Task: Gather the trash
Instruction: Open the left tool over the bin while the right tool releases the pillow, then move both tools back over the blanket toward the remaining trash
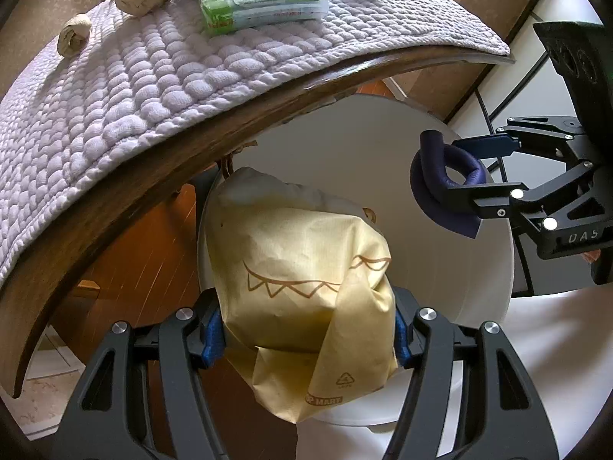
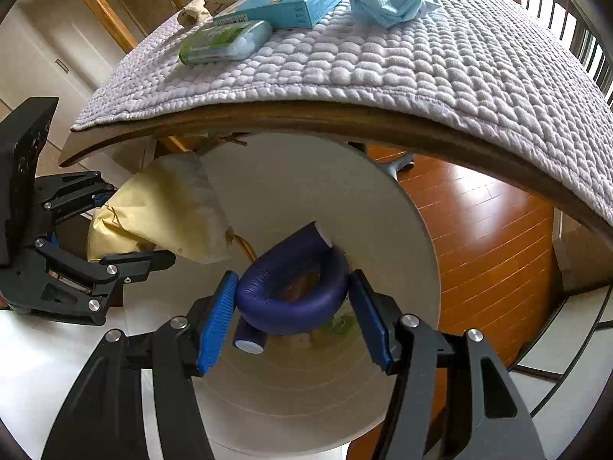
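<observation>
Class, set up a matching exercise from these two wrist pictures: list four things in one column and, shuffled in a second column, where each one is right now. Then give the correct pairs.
Things
1. yellow paper bag
2. curled blue foam tube
3. light blue cloth
4. white bin

Places
A. lying on the quilted table cover
B. between the fingers of the left gripper
C. on the floor below the table edge
D. between the fingers of the right gripper

Pairs: 1-B, 2-D, 3-A, 4-C
</observation>
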Available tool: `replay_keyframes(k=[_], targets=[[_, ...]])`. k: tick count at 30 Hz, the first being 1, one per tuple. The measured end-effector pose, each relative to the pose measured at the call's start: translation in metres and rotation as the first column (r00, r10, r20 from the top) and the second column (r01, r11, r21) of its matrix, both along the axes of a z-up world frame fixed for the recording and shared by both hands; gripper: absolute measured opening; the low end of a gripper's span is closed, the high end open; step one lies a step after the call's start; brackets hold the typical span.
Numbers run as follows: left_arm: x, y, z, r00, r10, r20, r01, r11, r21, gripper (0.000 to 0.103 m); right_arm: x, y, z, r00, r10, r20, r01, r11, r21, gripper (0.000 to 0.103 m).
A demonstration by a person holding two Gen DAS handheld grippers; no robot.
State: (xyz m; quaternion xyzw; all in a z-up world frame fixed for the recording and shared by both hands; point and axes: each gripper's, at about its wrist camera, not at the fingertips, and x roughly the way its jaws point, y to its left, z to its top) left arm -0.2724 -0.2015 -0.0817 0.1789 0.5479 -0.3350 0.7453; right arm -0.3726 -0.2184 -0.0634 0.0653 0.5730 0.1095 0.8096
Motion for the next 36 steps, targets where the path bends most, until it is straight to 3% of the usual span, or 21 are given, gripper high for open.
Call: replay_keyframes(k=[10,13,26,29,33,35,36], targets=[[0.006,0.004,-0.008,0.999,0.023,-0.040,-0.023,1.000,-0.012,0.068,-0.003,-0.003,-0.016,1.000,-0.009,-0.020,0.009,1.000,0.010,0.060],[0.006,0.007,-0.007,0.999,0.020,-0.035,-0.021,1.000,-0.012,0.071,-0.003,-0.005,-0.016,1.000,-0.012,-0.014,0.012,1.000,0.013,0.071],[0.002,0.024,0.018,1.000,0.015,-0.005,-0.015,0.999,-0.051,0.086,0.006,-0.023,0.010,0.998,0.009,0.060,-0.009,1.000,0.004,0.074],[0.000,0.030,0.033,1.000,0.012,0.008,-0.011,0.997,-0.075,0.086,0.008,-0.026,0.029,0.993,0.035,0.116,-0.034,0.999,-0.009,0.076],[-0.005,0.038,0.072,0.998,-0.028,0.061,0.038,0.985,-0.166,0.088,0.010,-0.024,0.069,0.965,0.072,0.254,-0.049,0.994,-0.096,0.089],[0.000,0.045,0.092,0.994,-0.009,0.105,0.031,0.978,-0.204,0.099,0.010,-0.021,0.090,0.944,0.055,0.324,-0.003,0.987,-0.158,0.099],[0.004,0.049,0.102,0.991,0.016,0.136,0.015,0.975,-0.222,0.100,0.012,-0.027,0.101,0.921,0.025,0.388,0.050,0.982,-0.181,0.099]])
